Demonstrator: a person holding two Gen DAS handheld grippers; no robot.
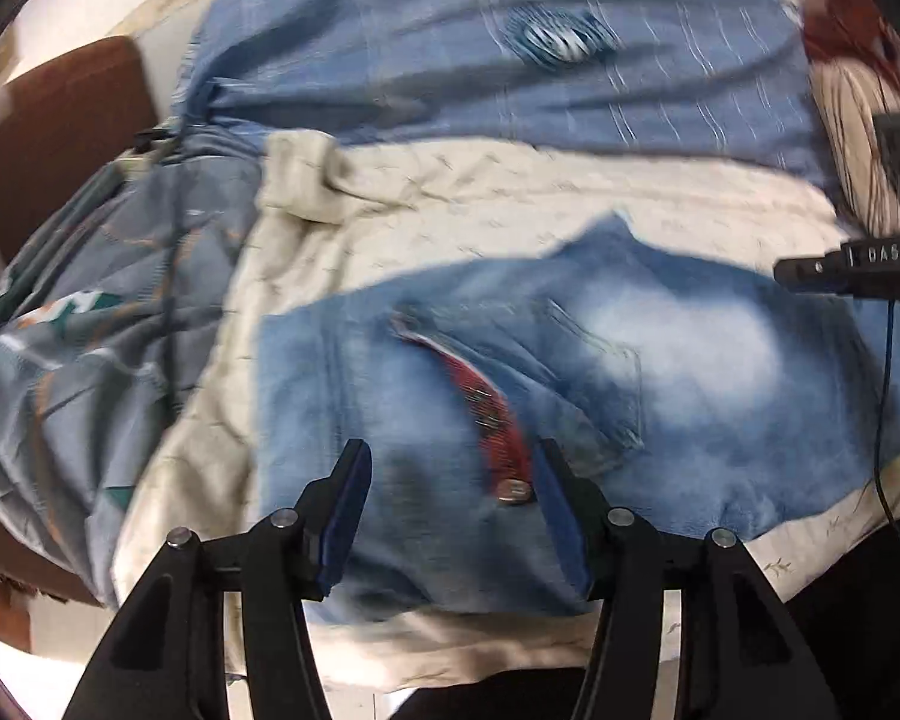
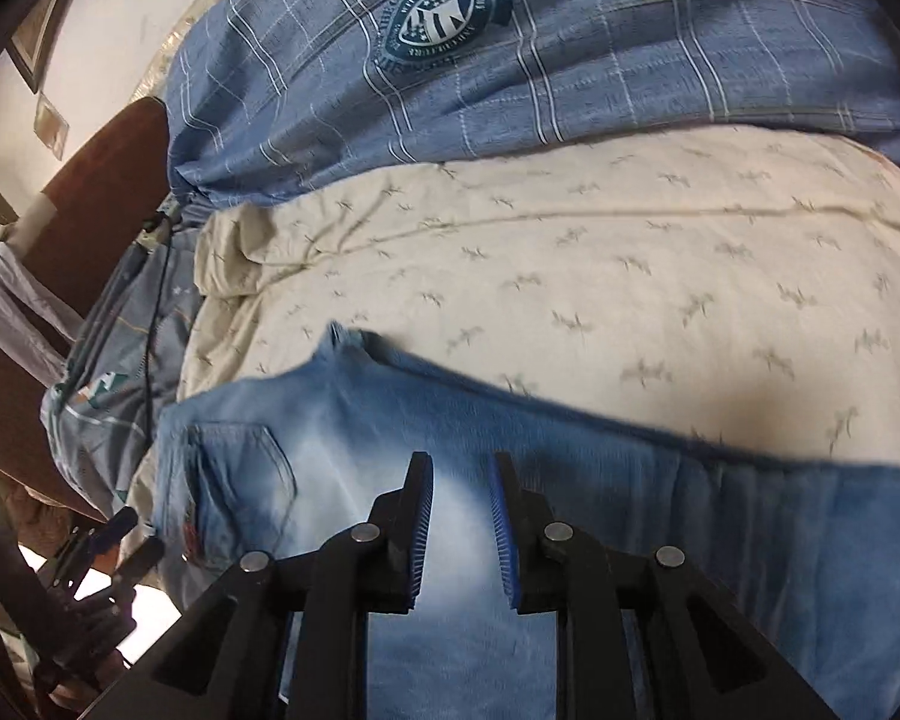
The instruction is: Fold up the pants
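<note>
Bed setup w/ a cream sheet (image 2: 600,252) printed w/ little birds, a blue plaid blanket (image 2: 570,66) w/ a crest badge along the far side, a patterned grey-teal quilt (image 1: 90,330) bunched on the left, brown headboard (image 1: 54,132) behind it. Jeans (image 1: 660,372) lie flat on the sheet at the near edge, light faded denim, back pocket up, red lining showing at the waist. Left gripper (image 1: 450,468) is spread wide over the waistband, nothing pinched. Right gripper (image 2: 461,480) is also parted, over the pale faded patch.
</note>
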